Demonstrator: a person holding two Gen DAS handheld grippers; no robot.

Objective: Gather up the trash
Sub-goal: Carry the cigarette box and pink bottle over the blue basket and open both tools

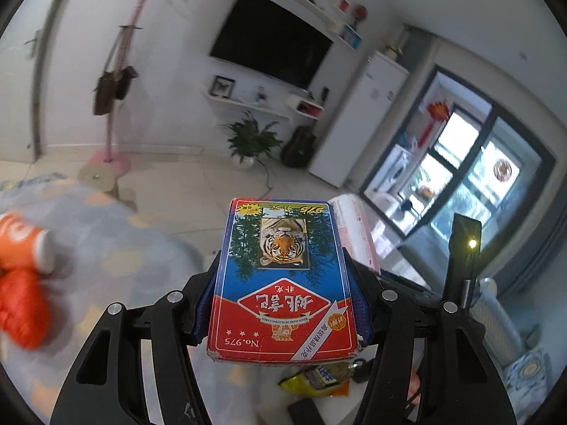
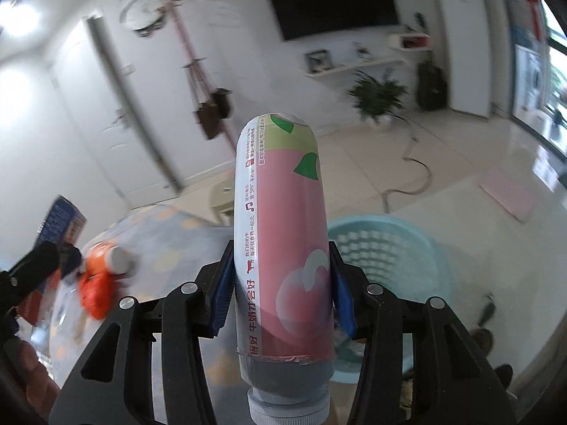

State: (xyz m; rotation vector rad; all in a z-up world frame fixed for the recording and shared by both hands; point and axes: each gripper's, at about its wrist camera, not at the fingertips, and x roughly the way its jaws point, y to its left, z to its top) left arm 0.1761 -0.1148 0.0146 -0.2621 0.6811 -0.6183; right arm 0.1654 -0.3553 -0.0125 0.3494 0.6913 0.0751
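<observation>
Trash was held in both grippers above the patterned table.

Playing-card box [image 1: 283, 276], red and blue with a tiger picture, sat clamped between the blue pads of the left gripper [image 1: 283, 304]. The right gripper [image 2: 281, 290] was closed on a pink milk bottle [image 2: 283, 233], cap toward the camera. A light blue basket [image 2: 418, 248] stood just beyond the bottle on the right. An orange bottle [image 1: 24, 241] lay on the table [image 1: 124, 248] beside an orange wrapper [image 1: 21, 311].
</observation>
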